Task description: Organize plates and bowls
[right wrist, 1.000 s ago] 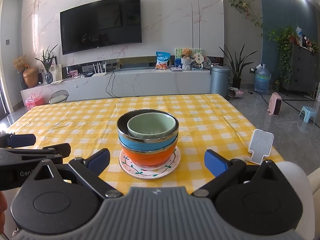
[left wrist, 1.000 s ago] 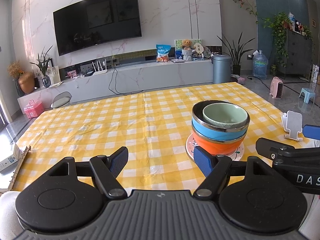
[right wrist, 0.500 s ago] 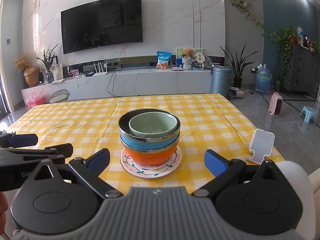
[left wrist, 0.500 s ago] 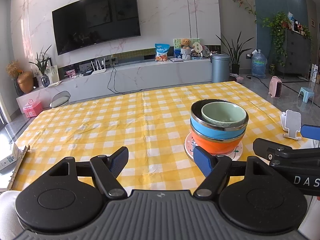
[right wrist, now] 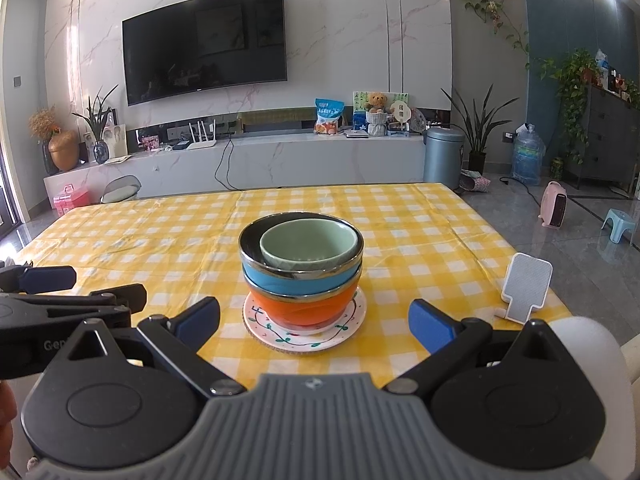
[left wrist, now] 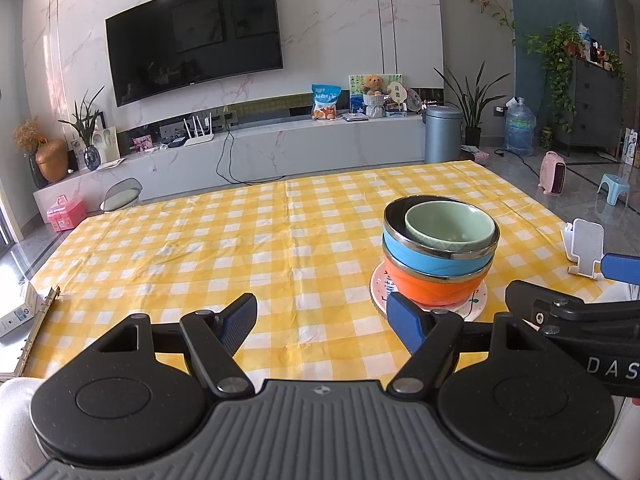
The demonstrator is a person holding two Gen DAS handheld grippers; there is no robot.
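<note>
The bowls are already nested: a green bowl [right wrist: 309, 249] sits in a blue bowl [right wrist: 298, 280], that in an orange bowl [right wrist: 306, 306], all on a patterned plate [right wrist: 340, 330] near the front of the checked table [right wrist: 160, 240]. Both grippers hang spread and empty — the right gripper [right wrist: 314, 318] faces the stack, the left gripper [left wrist: 320, 316] is beside it. The stacking looks finished; next is probably to check the pile or pull back.

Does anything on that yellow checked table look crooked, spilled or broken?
Nothing is spilled or broken. The green bowl sits off-centre in the blue bowl, toward the right side. The blue bowl nests in the orange bowl on the patterned plate. The tablecloth has creases.
</note>
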